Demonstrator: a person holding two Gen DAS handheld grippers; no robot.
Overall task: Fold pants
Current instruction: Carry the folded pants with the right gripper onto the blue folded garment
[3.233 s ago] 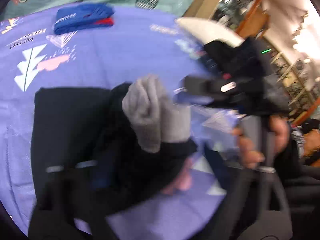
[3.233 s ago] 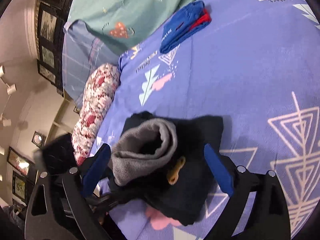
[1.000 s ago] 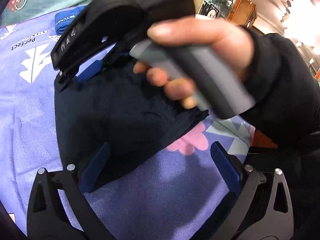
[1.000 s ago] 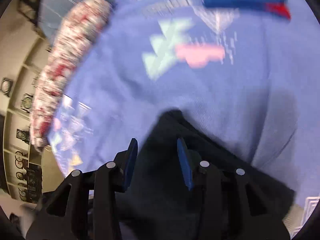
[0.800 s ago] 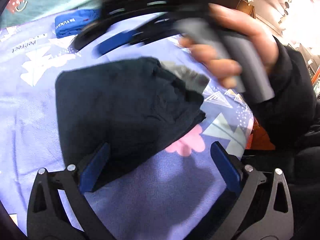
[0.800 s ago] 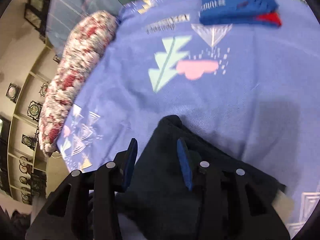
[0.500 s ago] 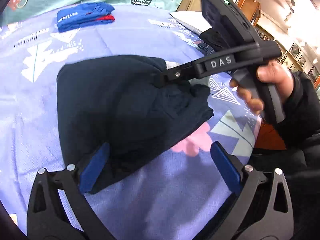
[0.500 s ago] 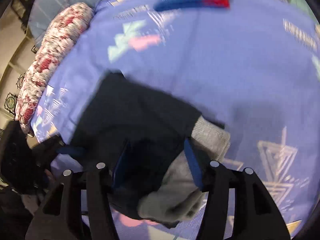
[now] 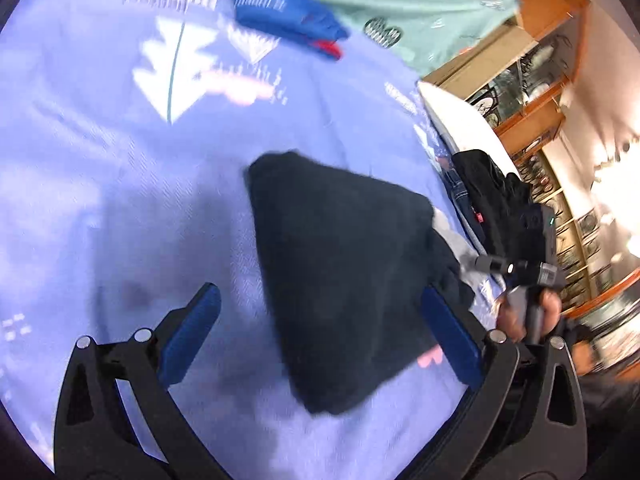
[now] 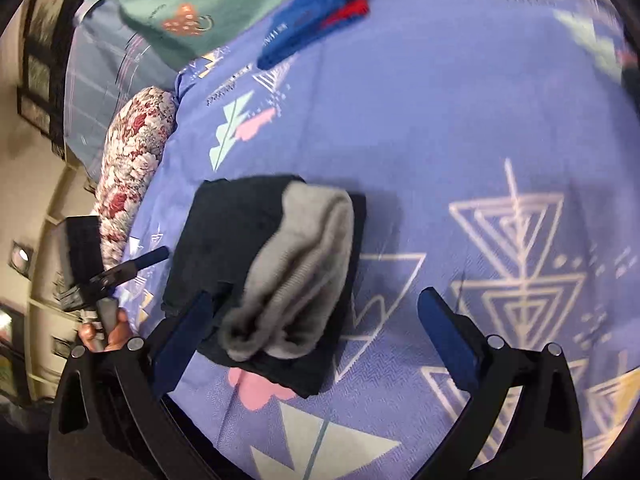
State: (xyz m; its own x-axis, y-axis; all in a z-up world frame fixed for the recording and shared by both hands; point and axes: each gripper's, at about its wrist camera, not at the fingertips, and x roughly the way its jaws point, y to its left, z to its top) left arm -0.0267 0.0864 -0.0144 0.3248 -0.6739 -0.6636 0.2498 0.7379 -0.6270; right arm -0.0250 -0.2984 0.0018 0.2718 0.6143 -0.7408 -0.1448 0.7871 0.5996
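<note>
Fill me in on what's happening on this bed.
A person is folding clothes with a handheld gripper in each hand. The dark pants lie folded on the purple bedsheet, their grey lining showing at one end. The right gripper has just been opening and its jaws now stand wide, pressing on nothing. The left gripper is open too, above the bundle. Another folded blue garment sits farther back.

We see that the left gripper (image 9: 320, 332) has black triangular frames with cut-out holes and silver round screws near the top. Its fingers (image 9: 191, 336) carry long blue pads. The right gripper (image 10: 316, 328) has the same black frames, silver screws and blue pads. Behind it, a hand (image 9: 528, 314) grips a grey handle.
</note>
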